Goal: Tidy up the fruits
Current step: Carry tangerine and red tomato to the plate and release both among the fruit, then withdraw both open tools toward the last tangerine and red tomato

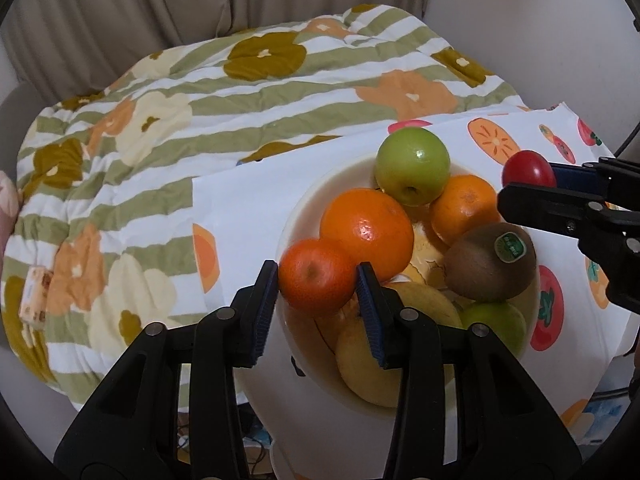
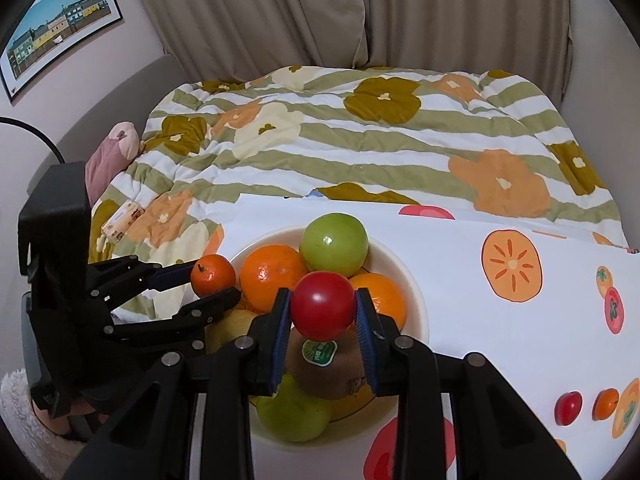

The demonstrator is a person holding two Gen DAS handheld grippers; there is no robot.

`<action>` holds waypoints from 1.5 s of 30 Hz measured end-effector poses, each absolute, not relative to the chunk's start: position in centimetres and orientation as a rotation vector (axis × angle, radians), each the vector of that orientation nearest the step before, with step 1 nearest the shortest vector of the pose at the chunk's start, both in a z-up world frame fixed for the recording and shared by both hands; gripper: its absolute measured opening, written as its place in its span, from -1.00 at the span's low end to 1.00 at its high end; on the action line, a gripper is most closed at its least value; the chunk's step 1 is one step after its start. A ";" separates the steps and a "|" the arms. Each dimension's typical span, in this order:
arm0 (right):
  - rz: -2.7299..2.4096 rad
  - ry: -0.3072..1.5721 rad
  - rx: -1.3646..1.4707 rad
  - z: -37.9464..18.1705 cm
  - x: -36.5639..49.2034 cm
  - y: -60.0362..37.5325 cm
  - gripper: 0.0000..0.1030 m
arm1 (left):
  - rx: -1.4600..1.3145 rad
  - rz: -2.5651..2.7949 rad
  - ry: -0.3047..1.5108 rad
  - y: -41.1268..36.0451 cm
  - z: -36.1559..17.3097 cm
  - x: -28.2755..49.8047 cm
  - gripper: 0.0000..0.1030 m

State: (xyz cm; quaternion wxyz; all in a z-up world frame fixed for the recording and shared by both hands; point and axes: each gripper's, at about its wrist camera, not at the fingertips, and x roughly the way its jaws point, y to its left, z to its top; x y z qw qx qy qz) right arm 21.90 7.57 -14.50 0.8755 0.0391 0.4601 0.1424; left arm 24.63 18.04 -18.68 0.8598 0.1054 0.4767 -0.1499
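In the left wrist view, the left gripper (image 1: 318, 280) fills the lower centre of the frame; a tangerine (image 1: 316, 276) sits between its blue pads (image 1: 262, 312), over the near-left rim of the bowl (image 1: 304, 204). Whether the pads press on it cannot be told. In the right wrist view, the right gripper (image 2: 323, 307) is clamped on a red tomato (image 2: 322, 305) at centre frame, above the bowl.

Just below the tomato lies a kiwi (image 2: 320, 372) with a green sticker (image 2: 319, 352); its print is too small to read. A green apple (image 2: 294, 412) lies nearest in the bowl, at lower centre. Behind come two oranges (image 2: 272, 274), with a second green apple (image 2: 334, 244) on top at the far side.

The bowl stands on a white cloth (image 2: 460, 280) printed with persimmons and tomatoes. Two small fruits (image 2: 569, 407) lie on it at lower right. Farther off lie a striped floral quilt (image 2: 360, 144), a small printed packet (image 2: 122, 222) on it at left, unreadable, and curtains (image 2: 280, 12) across the top. A framed picture (image 2: 60, 24) of coloured houses hangs at upper left.
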 end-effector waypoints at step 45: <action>0.419 1.034 0.018 -16.4 24.4 10.3 0.72 | 0.123 -0.202 0.987 22.5 -16.3 22.0 1.00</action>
